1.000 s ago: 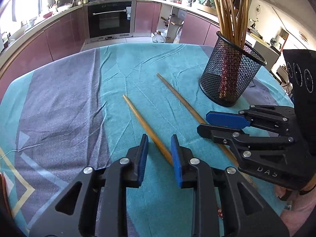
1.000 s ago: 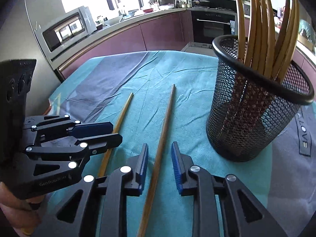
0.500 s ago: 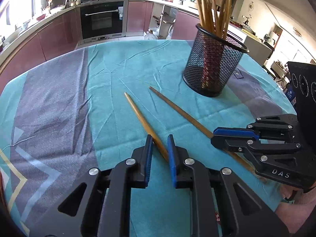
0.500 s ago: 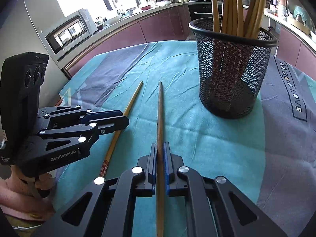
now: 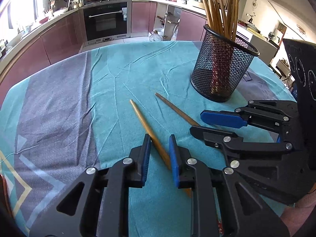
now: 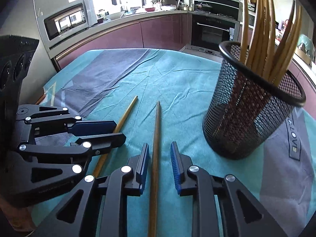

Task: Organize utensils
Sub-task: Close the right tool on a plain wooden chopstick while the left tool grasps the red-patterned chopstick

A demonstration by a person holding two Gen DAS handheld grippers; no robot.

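Note:
Two wooden chopsticks lie on the teal tablecloth. The lighter chopstick point(image 5: 144, 122) point(image 6: 126, 112) runs slantwise between the jaws of my left gripper point(image 5: 159, 137) point(image 6: 120, 131). Those jaws are opening and stand slightly apart around it. The darker chopstick point(image 6: 157, 128) point(image 5: 175, 108) lies between the jaws of my right gripper point(image 6: 160, 145) point(image 5: 196, 122). These jaws are also opening, with a gap on both sides of the stick. A black mesh holder point(image 5: 221, 75) point(image 6: 246, 122) stands upright to the right, with several chopsticks point(image 5: 219, 13) point(image 6: 262, 39) in it.
The tablecloth point(image 5: 59, 108) has grey bands on its left part and covers a round table. Kitchen cabinets and an oven point(image 5: 107, 21) lie beyond the far edge. A microwave point(image 6: 67, 21) stands at the left. A person's hand point(image 5: 296, 213) holds the right gripper.
Half a second ago the right jaws were pinched on the darker chopstick; now they stand apart. The left jaws have also widened a little. Both chopsticks remain on the cloth.

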